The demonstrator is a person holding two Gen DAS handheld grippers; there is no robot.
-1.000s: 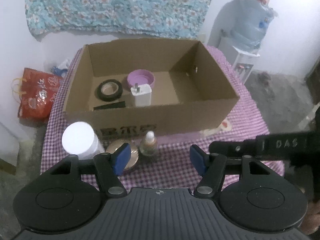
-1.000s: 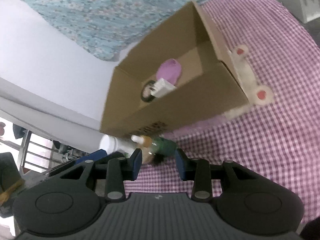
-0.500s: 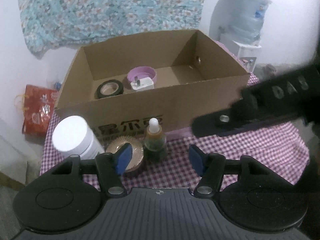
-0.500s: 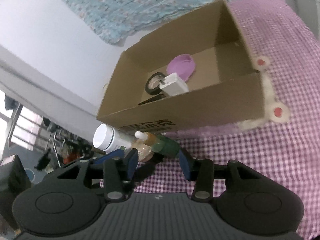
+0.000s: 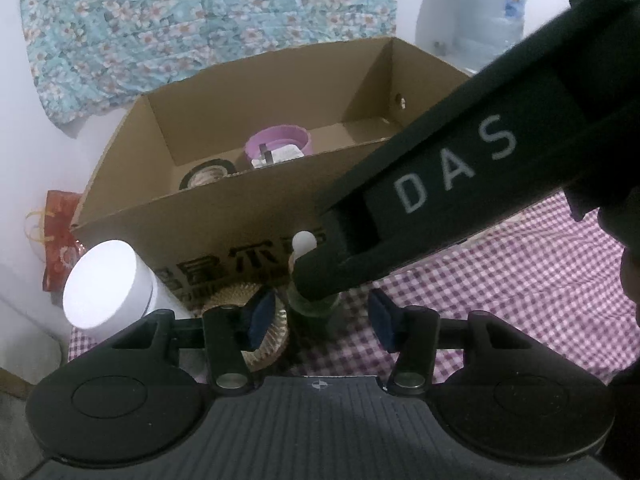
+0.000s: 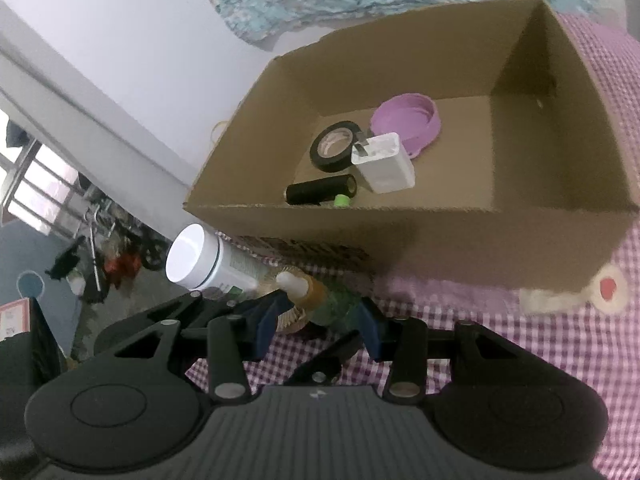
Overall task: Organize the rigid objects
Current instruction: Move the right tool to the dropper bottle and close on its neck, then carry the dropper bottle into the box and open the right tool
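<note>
Both of your grippers have converged on the small green glass dropper bottle with the white bulb cap (image 6: 320, 300), which stands on the purple checked tablecloth (image 6: 500, 360) just in front of the near wall of the brown cardboard box (image 6: 400, 236).

A second ago the left gripper (image 5: 320, 318) sat higher, with the bottle well ahead of it. It has since dropped; the bottle now stands between its blue pads and its jaws are closing, not yet touching.

The right gripper (image 6: 318, 322) has swung across from the right. Its jaws straddle the same bottle; I cannot tell whether the pads touch.

Two tools on one bottle: let one take it. The white-lidded jar (image 5: 104, 284) and ribbed gold lid (image 5: 264, 332) wait at the left.
</note>
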